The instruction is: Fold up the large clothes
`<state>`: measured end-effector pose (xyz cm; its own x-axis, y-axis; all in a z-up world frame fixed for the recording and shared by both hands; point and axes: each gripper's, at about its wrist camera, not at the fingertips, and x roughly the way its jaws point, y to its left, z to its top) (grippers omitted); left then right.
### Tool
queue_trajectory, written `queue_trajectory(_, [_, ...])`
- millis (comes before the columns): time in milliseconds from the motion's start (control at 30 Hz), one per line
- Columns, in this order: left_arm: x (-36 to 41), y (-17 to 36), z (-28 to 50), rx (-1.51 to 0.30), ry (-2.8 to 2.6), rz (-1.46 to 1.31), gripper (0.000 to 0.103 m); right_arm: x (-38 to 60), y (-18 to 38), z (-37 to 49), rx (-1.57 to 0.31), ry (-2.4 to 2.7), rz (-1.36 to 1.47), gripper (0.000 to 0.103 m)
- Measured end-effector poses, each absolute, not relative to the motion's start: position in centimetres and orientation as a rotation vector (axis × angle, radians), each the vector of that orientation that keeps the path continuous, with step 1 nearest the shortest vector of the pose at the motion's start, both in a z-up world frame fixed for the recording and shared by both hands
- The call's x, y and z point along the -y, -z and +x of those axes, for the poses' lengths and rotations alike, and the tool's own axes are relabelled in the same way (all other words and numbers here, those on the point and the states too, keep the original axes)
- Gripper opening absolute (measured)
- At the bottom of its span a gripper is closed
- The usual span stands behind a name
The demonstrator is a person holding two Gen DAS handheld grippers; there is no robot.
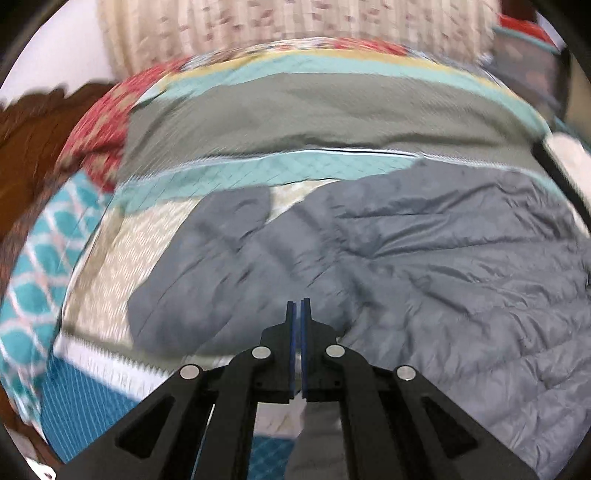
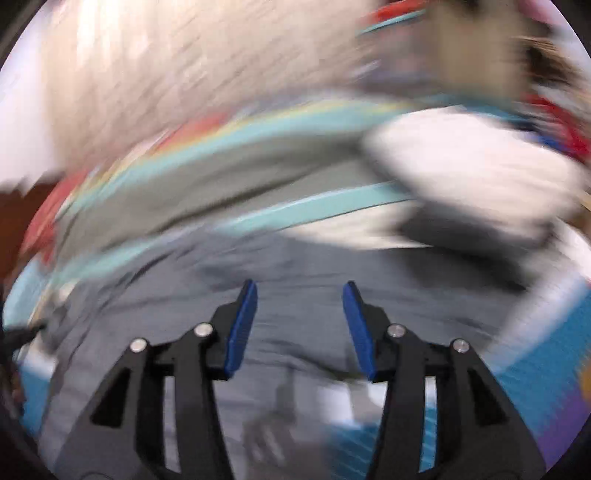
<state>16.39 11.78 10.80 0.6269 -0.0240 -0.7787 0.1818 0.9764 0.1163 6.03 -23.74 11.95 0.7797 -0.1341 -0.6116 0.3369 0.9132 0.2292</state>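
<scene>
The bed (image 1: 92, 258) carries a patterned quilt, and my grey quilted puffer jacket (image 1: 424, 258) lies spread and rumpled across it, one sleeve (image 1: 207, 236) flopped out to the left. My worry is the slippery, puffy shell: a shallow pinch could slide off mid-fold and let the panel spring back. My left gripper (image 1: 298, 306) has its pads pressed together; whether fabric is pinched between them, I cannot tell. My right gripper (image 2: 299, 291) hangs wide over the jacket, its view too smeared to place a grab reliably.

Bedroom; quilted bedspread (image 1: 229, 177), curtain (image 1: 295, 22)
</scene>
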Motion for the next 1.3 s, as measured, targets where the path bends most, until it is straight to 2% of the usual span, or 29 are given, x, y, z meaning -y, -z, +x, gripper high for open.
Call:
queue_trajectory(100, [-14.8,-10.2,14.9,-0.916,0.056,0.116,0.029,23.6,-8.5,16.9,-0.787,0.085,0.420,0.048])
queue_trajectory(200, [-17.0,-9.5,13.4,-0.948,0.010,0.098,0.029,26.0,-3.9,23.9,-0.958,0.042,0.526,0.048])
queue_trajectory(233, [-18.2,-9.0,12.6,-0.962,-0.019,0.094,0.029,27.3,-2.3,24.6,-0.997,0.103,0.528,0.043])
queue_trajectory(267, [-19.1,-8.8,12.1,-0.975,-0.036,0.087,0.029,29.5,-0.3,25.3,-1.035,0.160,0.590,0.033])
queue_trajectory(300, [-19.7,-8.5,11.6,-0.988,-0.051,0.080,0.029,31.2,0.5,25.3,-1.021,0.177,0.709,0.014])
queue_trajectory(333, [-20.8,-8.0,11.1,-1.008,-0.073,0.071,0.029,33.3,1.1,24.3,-0.968,0.200,0.901,0.010])
queue_trajectory(367, [-21.9,-7.5,10.7,-1.021,-0.099,0.059,0.029,33.8,1.1,23.9,-0.974,0.209,0.985,0.010])
queue_trajectory(500, [-25.0,-6.3,9.7,-1.038,-0.149,-0.020,0.029,30.8,-4.4,21.7,-0.894,0.251,0.742,0.016])
queue_trajectory(533, [-25.6,-6.0,9.5,-1.038,-0.156,-0.047,0.029,28.9,-6.0,21.0,-0.871,0.222,0.686,0.023])
queue_trajectory(667, [-26.8,-5.1,9.4,-1.010,-0.133,-0.139,0.029,20.0,-9.7,22.7,-0.939,-0.042,0.597,0.033])
queue_trajectory(700, [-26.9,-4.9,9.4,-0.997,-0.122,-0.157,0.029,17.6,-10.4,23.6,-0.955,-0.111,0.603,0.040])
queue_trajectory(733, [-27.1,-4.9,9.3,-0.986,-0.112,-0.175,0.029,14.9,-11.1,24.8,-0.974,-0.193,0.623,0.052])
queue_trajectory(800, [-27.2,-4.8,9.1,-0.971,-0.093,-0.199,0.029,9.3,-12.5,27.7,-1.006,-0.328,0.653,0.061])
queue_trajectory(933, [-27.8,-5.4,7.7,-0.926,-0.057,-0.202,0.029,-2.1,-13.1,35.2,-1.087,-0.448,0.620,0.064])
queue_trajectory(1033, [-28.5,-6.1,6.2,-0.888,-0.056,-0.125,0.029,-8.9,-10.0,42.1,-1.144,-0.361,0.526,0.064])
queue_trajectory(1300, [-30.8,-5.0,4.7,-0.893,-0.082,0.027,0.029,-13.2,-0.8,46.8,-1.247,-0.198,0.615,0.065])
